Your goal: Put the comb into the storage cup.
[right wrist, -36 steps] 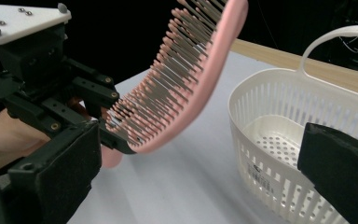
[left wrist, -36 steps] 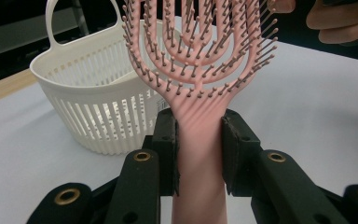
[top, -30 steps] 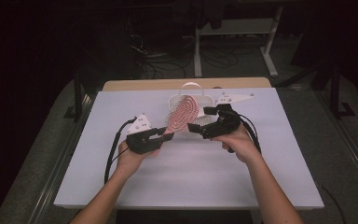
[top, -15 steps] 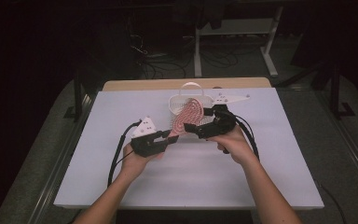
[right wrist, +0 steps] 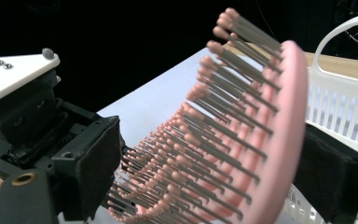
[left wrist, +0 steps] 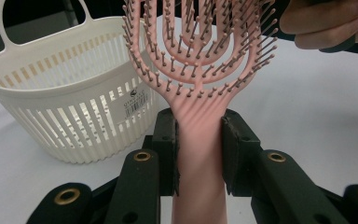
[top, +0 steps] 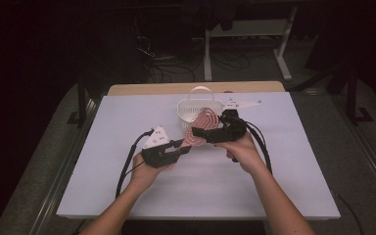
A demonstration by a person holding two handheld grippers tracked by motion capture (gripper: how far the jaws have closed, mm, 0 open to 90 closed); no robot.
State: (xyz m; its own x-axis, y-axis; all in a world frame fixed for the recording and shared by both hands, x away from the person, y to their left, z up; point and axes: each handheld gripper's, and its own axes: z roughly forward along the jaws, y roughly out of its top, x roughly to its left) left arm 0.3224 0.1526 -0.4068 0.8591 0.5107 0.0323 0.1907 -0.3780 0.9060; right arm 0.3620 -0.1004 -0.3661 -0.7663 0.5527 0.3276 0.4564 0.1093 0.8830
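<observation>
A pink vented hairbrush (top: 201, 128) hangs above the white table, just in front of a white slotted basket (top: 191, 108). My left gripper (top: 186, 148) is shut on its handle; in the left gripper view both pads clamp the handle (left wrist: 199, 140) and the bristled head rises above them. My right gripper (top: 200, 132) comes in from the right with the brush head (right wrist: 242, 154) between its jaws. One pad (right wrist: 91, 163) faces the bristle tips and the other (right wrist: 335, 184) sits behind the brush's back. Those jaws have just been closing, and I see no firm press on the brush.
The basket (left wrist: 65, 102) with its loop handle stands at the table's far middle. A wooden strip (top: 176, 88) runs along the table's back edge. Beyond it are a dark floor, cables and a white stand (top: 245, 34). The person's right hand (left wrist: 326, 25) is close to the brush head.
The brush has turned from lying face-up to more edge-on. The left gripper shifted slightly right with it. The right gripper's jaws narrowed around the brush head.
</observation>
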